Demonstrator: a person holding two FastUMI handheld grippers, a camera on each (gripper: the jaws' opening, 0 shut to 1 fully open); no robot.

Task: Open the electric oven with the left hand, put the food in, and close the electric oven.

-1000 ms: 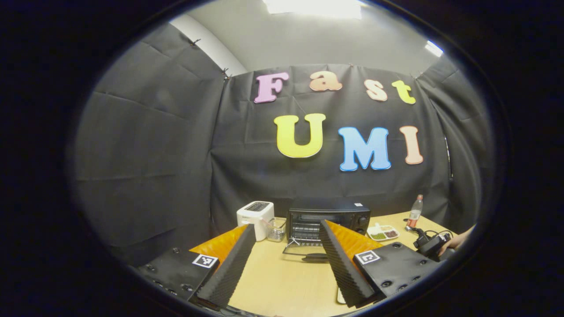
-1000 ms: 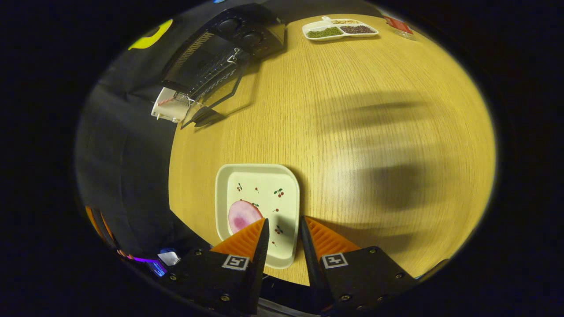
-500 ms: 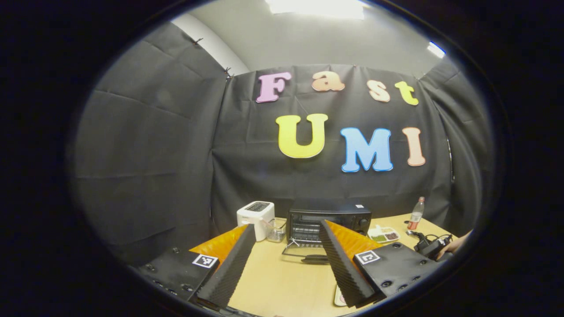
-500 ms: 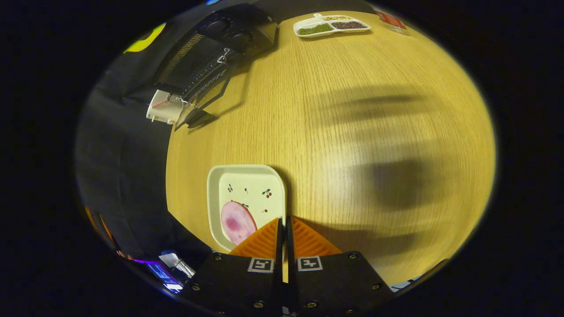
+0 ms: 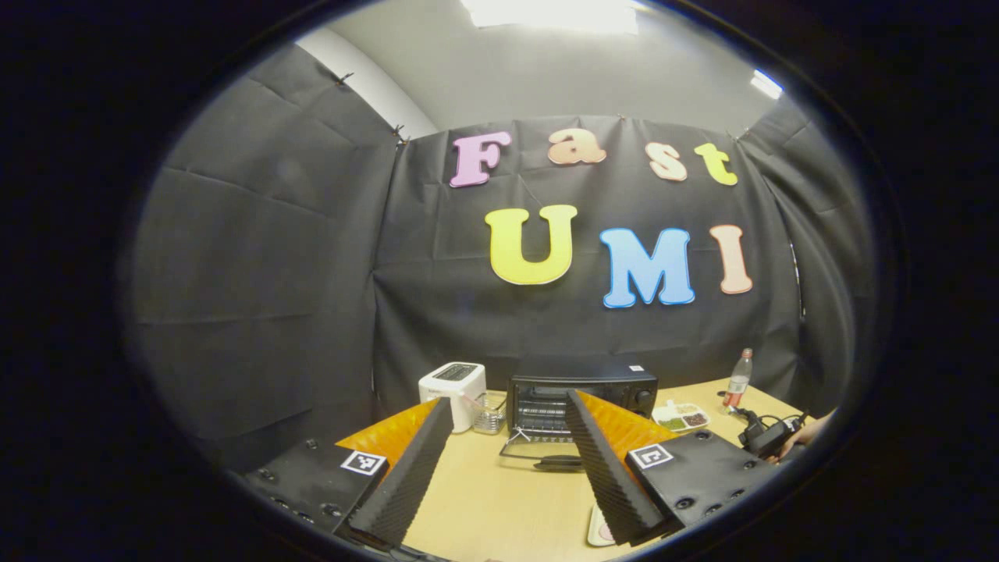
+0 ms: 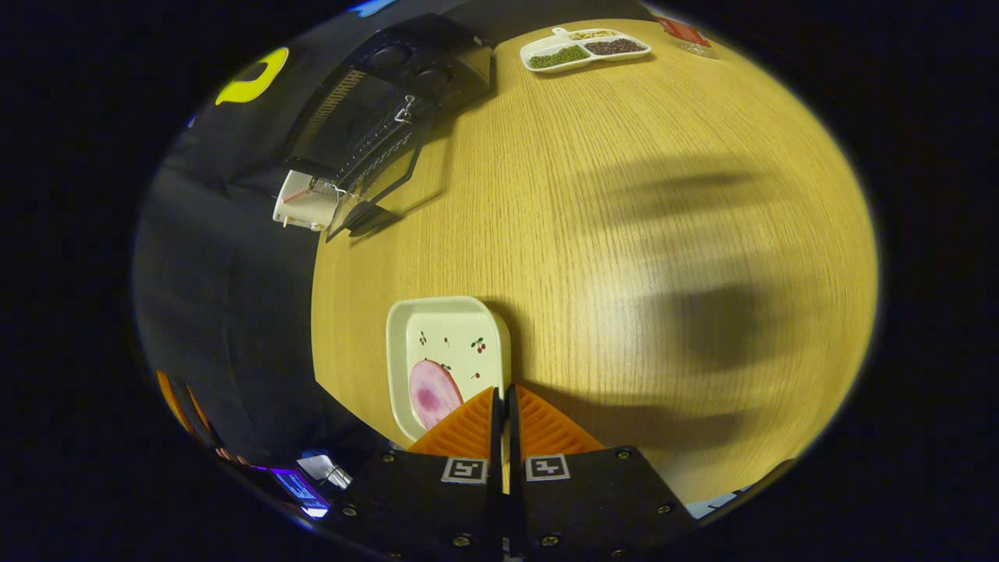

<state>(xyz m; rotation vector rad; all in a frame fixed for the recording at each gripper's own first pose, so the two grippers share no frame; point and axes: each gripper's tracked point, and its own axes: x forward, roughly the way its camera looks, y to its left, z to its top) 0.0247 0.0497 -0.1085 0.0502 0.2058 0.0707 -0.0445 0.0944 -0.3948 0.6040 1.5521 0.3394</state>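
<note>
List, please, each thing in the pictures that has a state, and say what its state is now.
Electric oven: door folded down, open.
Left gripper: open, holding nothing.
Right gripper: shut on the plate's rim.
Plate: on the table, carrying one pink slice of food.
Divided dish: filled.
Bottle: upright, capped.

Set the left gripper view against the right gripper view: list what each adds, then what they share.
Left gripper view: ceiling light, open left gripper, a hand. Right gripper view: pink food slice, right gripper shut on the plate rim. Shared: open oven, toaster, divided dish, table.
</note>
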